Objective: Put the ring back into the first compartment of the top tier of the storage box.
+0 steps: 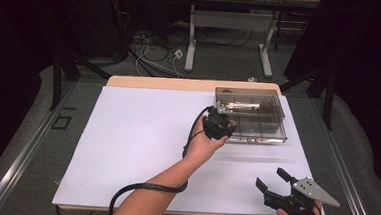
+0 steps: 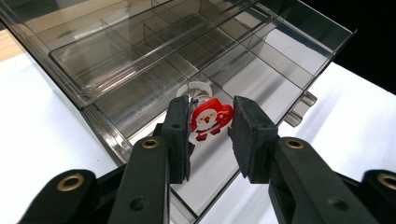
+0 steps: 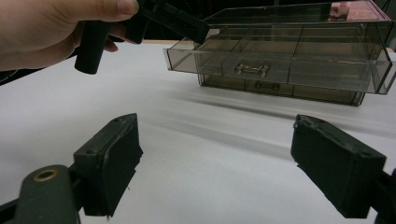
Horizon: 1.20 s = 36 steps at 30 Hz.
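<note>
A smoky clear plastic drawer box stands at the table's far right, with its compartmented drawer pulled out. My left gripper hangs over the drawer's left end. In the left gripper view it is shut on a small red and white Santa charm with a clear ring, held just above a drawer compartment. My right gripper rests near the front right corner of the table. Its jaws stand wide open over bare white table, with nothing between them.
A white sheet covers the table. A metallic piece lies on top of the box. The right gripper view shows the box ahead and the person's left hand at upper left. Cables and desk legs lie on the floor beyond.
</note>
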### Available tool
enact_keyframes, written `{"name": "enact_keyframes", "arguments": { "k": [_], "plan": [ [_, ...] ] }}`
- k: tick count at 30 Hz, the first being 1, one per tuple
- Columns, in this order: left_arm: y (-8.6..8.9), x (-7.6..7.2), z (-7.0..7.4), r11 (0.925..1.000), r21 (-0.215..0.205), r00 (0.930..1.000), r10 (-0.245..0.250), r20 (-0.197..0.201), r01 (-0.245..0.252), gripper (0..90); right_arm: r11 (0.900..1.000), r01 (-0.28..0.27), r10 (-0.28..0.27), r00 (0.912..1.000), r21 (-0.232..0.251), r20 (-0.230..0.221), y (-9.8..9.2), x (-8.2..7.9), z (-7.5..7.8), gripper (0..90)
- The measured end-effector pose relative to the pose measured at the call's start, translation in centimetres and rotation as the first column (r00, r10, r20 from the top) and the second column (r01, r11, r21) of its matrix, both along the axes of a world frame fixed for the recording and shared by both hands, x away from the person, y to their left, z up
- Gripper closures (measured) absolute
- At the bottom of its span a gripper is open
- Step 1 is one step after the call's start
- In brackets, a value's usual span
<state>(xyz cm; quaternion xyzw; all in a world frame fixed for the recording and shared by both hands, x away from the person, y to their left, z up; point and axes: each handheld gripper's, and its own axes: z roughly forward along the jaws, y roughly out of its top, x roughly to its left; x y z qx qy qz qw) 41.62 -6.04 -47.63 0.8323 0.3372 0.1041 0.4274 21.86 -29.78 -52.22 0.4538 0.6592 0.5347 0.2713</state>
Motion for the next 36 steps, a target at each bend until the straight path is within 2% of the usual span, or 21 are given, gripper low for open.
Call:
{"name": "enact_keyframes", "arguments": {
  "k": [13, 18, 21, 27, 29, 30, 33, 36],
  "plan": [
    [0.1, 0.0, 0.4, 0.9995, -0.03, 0.9995, 0.0, 0.033, 0.001, 45.0, 1.0, -0.001, 0.001, 1.0, 0.0, 0.005, 0.0, 0.0, 0.0, 15.2],
    [0.1, 0.0, 0.7, 0.9988, -0.049, 0.9994, 0.003, 0.036, -0.001, 41.4, 1.0, 0.002, -0.002, 1.0, 0.002, 0.004, 0.0, 0.1, -0.1, 15.2],
    [0.2, 0.0, 0.9, 0.9989, -0.046, 0.9995, 0.001, 0.033, 0.001, 39.5, 1.0, 0.007, -0.006, 1.0, 0.006, -0.006, 0.0, 0.1, -0.1, 15.2],
    [0.3, 0.0, 1.5, 0.9988, -0.049, 0.9976, -0.002, 0.069, 0.005, 36.1, 1.0, 0.003, -0.003, 1.0, 0.01, 0.0, -0.2, 0.2, -0.2, 15.2],
    [0.4, -0.1, 1.7, 0.9981, -0.061, 0.9982, -0.003, 0.061, 0.007, 36.1, 1.0, 0.003, -0.003, 1.0, 0.009, 0.001, -0.2, 0.2, -0.2, 15.2],
    [0.5, 0.0, 1.8, 0.9985, -0.054, 0.9991, -0.011, 0.042, 0.013, 36.1, 1.0, 0.004, -0.004, 1.0, 0.01, 0.001, -0.2, 0.2, -0.2, 15.2],
    [0.6, -0.2, 2.3, 0.999, -0.045, 0.9971, 0.0, 0.077, 0.003, 36.0, 1.0, 0.003, -0.003, 1.0, 0.008, 0.001, -0.2, 0.2, -0.2, 15.2],
    [1.0, -0.4, 2.8, 0.9993, -0.034, 0.9937, -0.011, 0.112, 0.015, 34.9, 1.0, 0.005, -0.005, 1.0, 0.006, -0.001, -0.2, 0.2, -0.2, 15.2]
  ]
}}
